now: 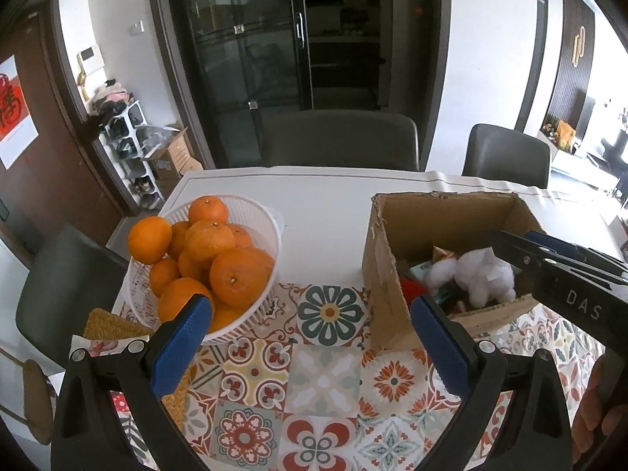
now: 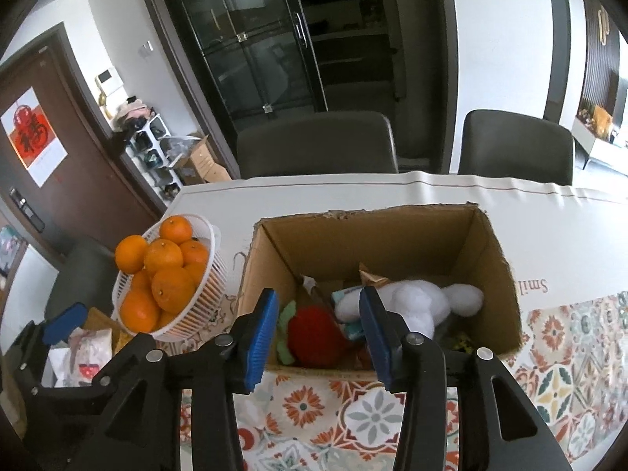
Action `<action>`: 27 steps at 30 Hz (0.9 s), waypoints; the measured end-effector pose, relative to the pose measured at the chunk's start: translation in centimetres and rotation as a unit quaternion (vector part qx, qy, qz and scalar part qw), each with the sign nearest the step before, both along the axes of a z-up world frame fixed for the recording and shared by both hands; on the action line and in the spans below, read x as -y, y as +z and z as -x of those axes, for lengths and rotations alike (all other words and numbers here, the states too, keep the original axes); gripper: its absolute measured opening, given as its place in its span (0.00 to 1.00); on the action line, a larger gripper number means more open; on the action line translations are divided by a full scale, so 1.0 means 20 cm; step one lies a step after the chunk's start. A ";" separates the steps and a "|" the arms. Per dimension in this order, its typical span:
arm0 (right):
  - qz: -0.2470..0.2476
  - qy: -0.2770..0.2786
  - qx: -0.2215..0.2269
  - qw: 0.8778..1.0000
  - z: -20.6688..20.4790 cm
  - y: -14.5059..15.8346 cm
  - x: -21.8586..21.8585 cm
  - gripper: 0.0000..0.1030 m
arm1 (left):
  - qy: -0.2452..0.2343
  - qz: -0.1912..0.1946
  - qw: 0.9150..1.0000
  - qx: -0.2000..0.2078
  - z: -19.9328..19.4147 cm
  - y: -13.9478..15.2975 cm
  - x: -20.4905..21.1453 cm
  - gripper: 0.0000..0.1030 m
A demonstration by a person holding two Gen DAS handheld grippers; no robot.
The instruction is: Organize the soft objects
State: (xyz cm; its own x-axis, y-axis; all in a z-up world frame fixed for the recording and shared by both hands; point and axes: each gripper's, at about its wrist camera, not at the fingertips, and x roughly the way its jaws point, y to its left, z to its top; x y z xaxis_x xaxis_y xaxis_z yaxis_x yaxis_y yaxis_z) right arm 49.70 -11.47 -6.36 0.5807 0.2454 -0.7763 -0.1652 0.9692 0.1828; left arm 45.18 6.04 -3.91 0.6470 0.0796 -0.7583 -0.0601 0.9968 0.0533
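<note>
Soft toys are seen inside the cardboard box (image 2: 392, 243) on the desk (image 1: 325, 212).
Left of it a basket of oranges (image 1: 204, 267) is set; both grippers' fingers are spread apart, empty, above red (image 2: 314, 337) and white (image 2: 416, 302) toys.

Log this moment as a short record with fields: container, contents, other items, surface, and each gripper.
container: open cardboard box on the patterned tablecloth
contents: white plush toy, red knitted strawberry, other small items too cluttered to name
other items: white basket heaped with oranges, left of the box
left gripper: open, empty, above the cloth
right gripper: open, empty, at the box's near edge
</note>
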 end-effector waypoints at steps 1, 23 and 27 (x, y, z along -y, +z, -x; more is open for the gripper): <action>0.002 -0.002 0.003 1.000 0.01 0.01 0.00 0.44 | -0.001 0.000 1.000 0.002 0.02 0.01 0.00 1.00; 0.033 -0.093 0.095 0.991 0.83 0.27 0.08 0.84 | -0.057 -0.035 0.992 0.104 0.74 0.26 0.00 1.00; 0.046 -0.109 0.105 0.987 0.99 0.30 0.06 0.85 | -0.063 -0.039 0.990 0.117 0.86 0.27 -0.01 1.00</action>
State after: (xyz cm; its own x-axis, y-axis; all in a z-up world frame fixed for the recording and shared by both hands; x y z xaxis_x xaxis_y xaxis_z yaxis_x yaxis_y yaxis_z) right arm 29.91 -12.64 -0.39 0.7618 0.0309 -0.6471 0.0236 0.9969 0.0754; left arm 27.94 6.25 1.58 0.8126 0.0396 -0.5815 0.0441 0.9906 0.1291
